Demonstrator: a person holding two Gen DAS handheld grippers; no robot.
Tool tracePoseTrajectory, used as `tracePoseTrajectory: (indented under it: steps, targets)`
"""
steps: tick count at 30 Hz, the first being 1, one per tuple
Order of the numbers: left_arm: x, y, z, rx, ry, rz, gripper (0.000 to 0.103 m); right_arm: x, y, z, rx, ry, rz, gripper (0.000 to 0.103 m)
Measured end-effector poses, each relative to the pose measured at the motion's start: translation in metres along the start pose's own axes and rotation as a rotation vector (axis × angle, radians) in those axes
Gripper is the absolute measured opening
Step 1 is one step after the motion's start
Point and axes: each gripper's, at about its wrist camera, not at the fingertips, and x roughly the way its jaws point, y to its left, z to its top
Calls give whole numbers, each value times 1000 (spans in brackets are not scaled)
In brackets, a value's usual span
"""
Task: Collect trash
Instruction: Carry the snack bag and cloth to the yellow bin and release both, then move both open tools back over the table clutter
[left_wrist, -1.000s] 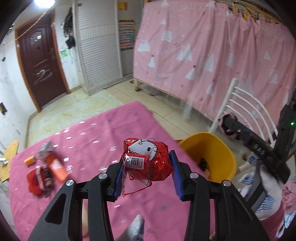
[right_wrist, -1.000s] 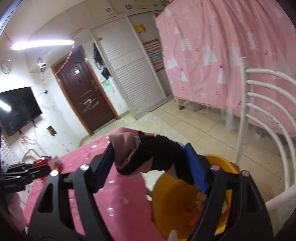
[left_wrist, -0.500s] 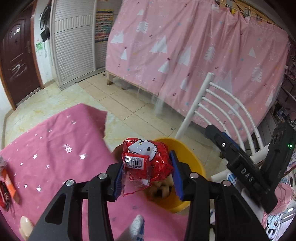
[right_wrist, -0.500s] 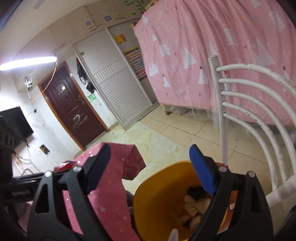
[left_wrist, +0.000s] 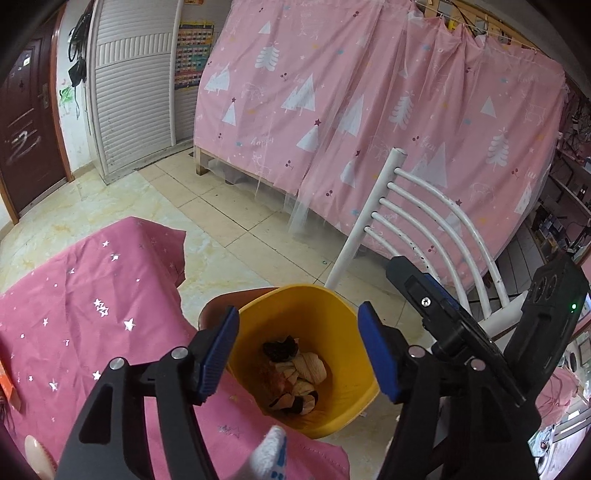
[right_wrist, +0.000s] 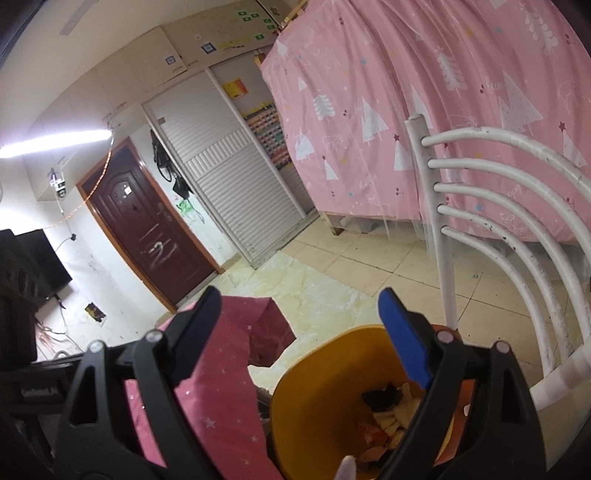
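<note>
A yellow bin (left_wrist: 343, 332) stands on the floor beside the pink-clothed table (left_wrist: 92, 314); it also shows in the right wrist view (right_wrist: 314, 398). Crumpled trash (left_wrist: 295, 373) lies at its bottom, also seen in the right wrist view (right_wrist: 384, 417). My left gripper (left_wrist: 299, 350) is open and empty, held right above the bin. My right gripper (right_wrist: 299, 339) is open and empty, over the bin's near rim; its body shows at the right of the left wrist view (left_wrist: 461, 332).
A white slatted chair (left_wrist: 424, 221) stands just behind the bin, also in the right wrist view (right_wrist: 498, 240). A pink curtain (left_wrist: 369, 110) hangs beyond it. An orange item (left_wrist: 7, 387) lies at the table's left edge. Tiled floor (left_wrist: 221, 206) stretches to a dark door (right_wrist: 147, 236).
My left gripper swung right over the bin and opened; the red Hello Kitty wrapper is gone from it. My right gripper let go of its dark and pink bundle earlier and stays open.
</note>
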Motion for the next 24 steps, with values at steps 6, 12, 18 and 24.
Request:
tracePoseTrajectory:
  steps: [6, 12, 18, 24]
  targets:
    - [-16, 13, 0, -22, -21, 15, 59, 2, 16, -4, -32, 13, 23, 83]
    - [-39, 31, -3, -45, -50, 38, 59, 1, 36, -10, -76, 25, 55, 84]
    - [-65, 53, -9, -60, -81, 60, 59, 1, 63, -21, -147, 46, 76, 84]
    - [-94, 81, -16, -75, -123, 88, 64, 3, 86, -30, -163, 81, 115, 84]
